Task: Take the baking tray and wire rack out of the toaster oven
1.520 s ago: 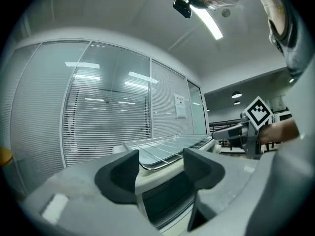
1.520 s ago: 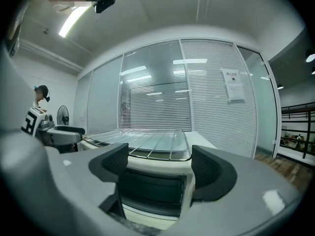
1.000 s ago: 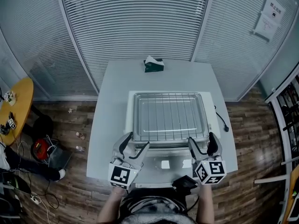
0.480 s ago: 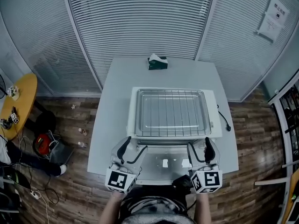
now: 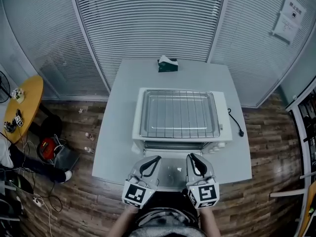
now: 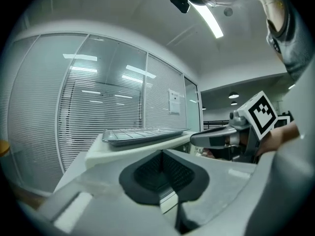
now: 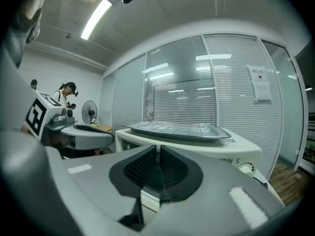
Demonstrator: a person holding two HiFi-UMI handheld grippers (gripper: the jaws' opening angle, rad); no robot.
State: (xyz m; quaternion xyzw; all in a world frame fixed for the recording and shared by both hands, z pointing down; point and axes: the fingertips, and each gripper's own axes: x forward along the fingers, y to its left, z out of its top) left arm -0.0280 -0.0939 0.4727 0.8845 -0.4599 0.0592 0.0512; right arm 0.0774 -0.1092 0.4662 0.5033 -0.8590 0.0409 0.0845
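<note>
Seen from above, two hand-held grippers lie side by side at the near edge of a white table. The left gripper has its jaws fully together with nothing between them. The right gripper is closing, its pads almost touching, and it too has nothing in the narrow slit. Each carries a cube with black and white square markers at its near end.

Between and just beyond their tips lies the glass door of a white toaster oven, folded down flat towards the person. Neither gripper can be seen touching it.

The baking tray rests on the roof of the oven, outside the cavity, and the wire rack lies in the tray. A dark power cord trails on the table to the right of the oven.

At the far edge of the table sits a green tissue box. Beyond it are glass walls with closed blinds, and a wooden floor surrounds the table. A round yellow table stands far off to the left
</note>
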